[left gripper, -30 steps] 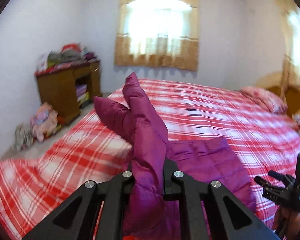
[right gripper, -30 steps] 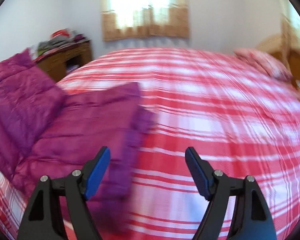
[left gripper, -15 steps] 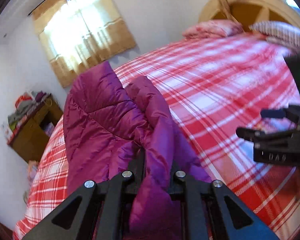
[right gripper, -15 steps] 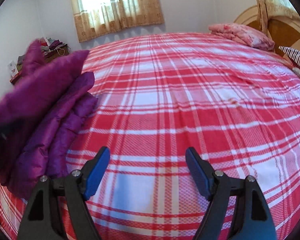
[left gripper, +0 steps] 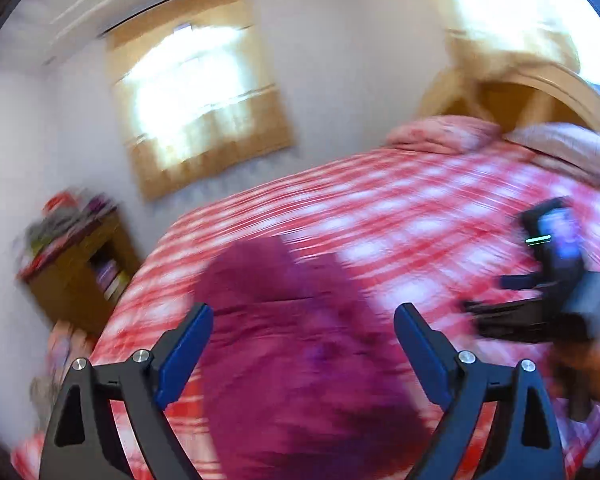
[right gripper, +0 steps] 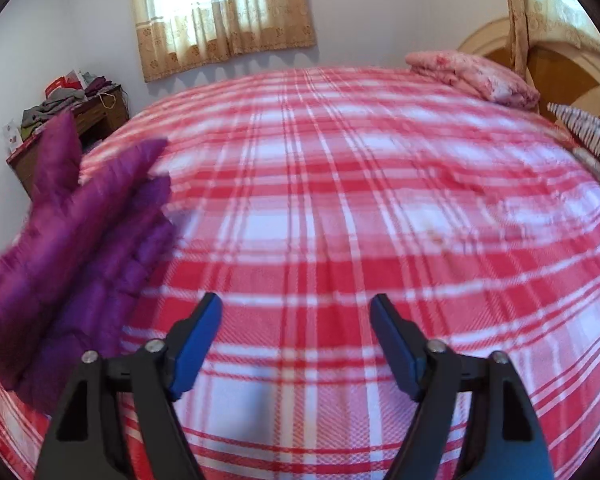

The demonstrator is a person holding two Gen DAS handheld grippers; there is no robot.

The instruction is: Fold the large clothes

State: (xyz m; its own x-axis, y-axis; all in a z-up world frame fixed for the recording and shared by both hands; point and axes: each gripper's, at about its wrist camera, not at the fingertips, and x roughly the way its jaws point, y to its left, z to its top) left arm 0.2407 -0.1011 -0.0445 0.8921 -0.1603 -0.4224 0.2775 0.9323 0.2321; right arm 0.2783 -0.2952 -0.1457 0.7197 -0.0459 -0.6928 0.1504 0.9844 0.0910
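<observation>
A quilted magenta puffer jacket [left gripper: 300,352] lies bunched on the near left part of a bed covered in a red-and-white plaid blanket [right gripper: 340,208], directly below the left tool [left gripper: 302,344], whose blue-padded fingers [left gripper: 184,356] stand spread with nothing between them. The left wrist view is heavily blurred, so the garment's exact lay cannot be made out; in the right wrist view the jacket [right gripper: 72,240] shows as a thick stacked heap with one part sticking up at the bed's left edge. The right tool [right gripper: 296,340] hangs over bare plaid, its fingers also parted and empty, well apart from the jacket; it appears too at the right of the left view [left gripper: 540,304].

Half a second ago the left tool was pinching a fold of the jacket and holding it up off the bed; now that grip is released and the fabric has dropped onto the heap. That looks like a fold carried over and let go, with the right tool kept aside so as not to snag the cloth.

In the background a wooden cabinet piled with clothes [right gripper: 72,116] stands by the wall under a window with tan curtains [right gripper: 224,12], and a folded pink quilt [right gripper: 472,74] rests near the wooden headboard [right gripper: 568,76].
</observation>
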